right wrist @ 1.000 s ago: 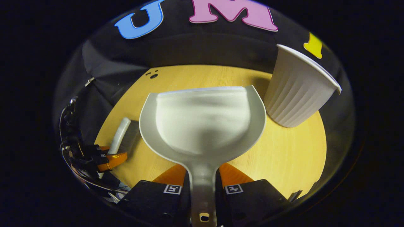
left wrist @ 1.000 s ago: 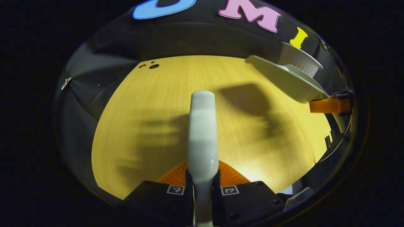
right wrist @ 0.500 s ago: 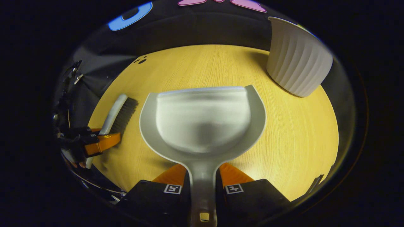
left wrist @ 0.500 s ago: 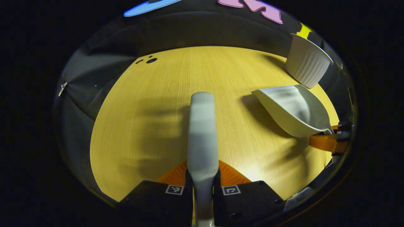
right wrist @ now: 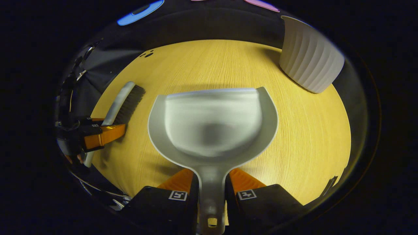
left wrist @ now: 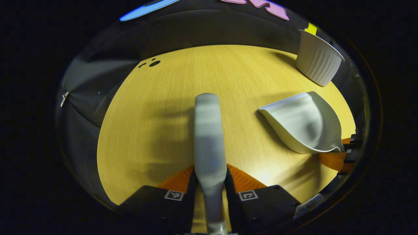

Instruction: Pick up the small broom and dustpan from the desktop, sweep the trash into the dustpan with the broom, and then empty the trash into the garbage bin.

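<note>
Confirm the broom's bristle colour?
Dark, near black bristles under a pale grey-white handle. Shows best in the right gripper view.

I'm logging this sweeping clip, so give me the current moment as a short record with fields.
left gripper: shut on the broom handle
right gripper: shut on the dustpan handle
dustpan contents: no trash visible
garbage bin: white, ribbed, on the far right of the desktop
broom bristles: dark, seen in the right gripper view

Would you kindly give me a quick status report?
Left gripper shut on broom. Right gripper shut on dustpan, pan empty. Bin upright, far right. No trash seen on desktop.
</note>
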The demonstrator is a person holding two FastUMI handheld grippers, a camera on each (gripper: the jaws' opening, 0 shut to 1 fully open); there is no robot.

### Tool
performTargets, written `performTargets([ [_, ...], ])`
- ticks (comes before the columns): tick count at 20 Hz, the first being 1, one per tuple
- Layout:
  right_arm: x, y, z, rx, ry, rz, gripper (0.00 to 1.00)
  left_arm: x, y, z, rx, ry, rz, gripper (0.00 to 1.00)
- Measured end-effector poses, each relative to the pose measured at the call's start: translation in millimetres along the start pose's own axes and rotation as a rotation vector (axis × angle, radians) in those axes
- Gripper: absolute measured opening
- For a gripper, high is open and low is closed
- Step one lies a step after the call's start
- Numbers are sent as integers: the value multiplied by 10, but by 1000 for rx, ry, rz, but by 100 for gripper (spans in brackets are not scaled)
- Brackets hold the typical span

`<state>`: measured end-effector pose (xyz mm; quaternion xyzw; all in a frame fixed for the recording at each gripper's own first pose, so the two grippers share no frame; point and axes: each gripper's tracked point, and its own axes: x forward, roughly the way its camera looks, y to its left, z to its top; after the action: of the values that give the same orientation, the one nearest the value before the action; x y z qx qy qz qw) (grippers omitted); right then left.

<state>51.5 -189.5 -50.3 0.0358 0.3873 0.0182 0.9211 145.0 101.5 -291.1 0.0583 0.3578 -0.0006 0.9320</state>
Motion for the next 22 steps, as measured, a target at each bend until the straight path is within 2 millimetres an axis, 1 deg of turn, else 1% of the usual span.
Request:
performTargets([
  [1, -21, 33, 0, 7, 0, 16, 43, -48, -34, 18, -1, -14, -4, 57],
  [2, -49, 61, 15, 16, -9, 27, 50, -108, -67, 49, -6, -31, -13, 71],
  [3, -84, 70, 62, 21, -24, 30, 60, -186, -89, 141, -11, -54, -20, 85],
  [4, -147, 50, 114, 20, -43, 26, 78, -246, -92, 153, -12, -81, -23, 100],
  [5, -194, 23, 130, 16, -67, 15, 89, -338, -106, 201, -14, -106, -27, 98],
  [6, -290, 2, 167, 12, -87, 11, 100, -444, -122, 246, -14, -133, -31, 97],
  [7, -382, -11, 210, 10, -116, 4, 100, -565, -125, 282, -13, -159, -31, 97],
  [10, -764, -49, 399, 11, -218, -13, 100, -1031, -124, 438, -7, -278, -19, 97],
  [14, -1390, -55, 727, 16, -407, -41, 100, -1787, -143, 684, -4, -506, 4, 97],
  [16, -1769, -40, 905, 21, -516, -37, 100, -2171, -148, 743, -3, -606, 21, 97],
  [18, -2070, 0, 1039, 19, -615, -40, 100, -2528, -199, 788, -13, -700, 27, 97],
  [20, -2391, 17, 1128, 6, -711, -43, 99, -2815, -202, 813, -31, -787, 43, 97],
  [22, -2639, 22, 1156, -3, -801, -56, 99, -3023, -211, 786, -37, -859, 64, 96],
])
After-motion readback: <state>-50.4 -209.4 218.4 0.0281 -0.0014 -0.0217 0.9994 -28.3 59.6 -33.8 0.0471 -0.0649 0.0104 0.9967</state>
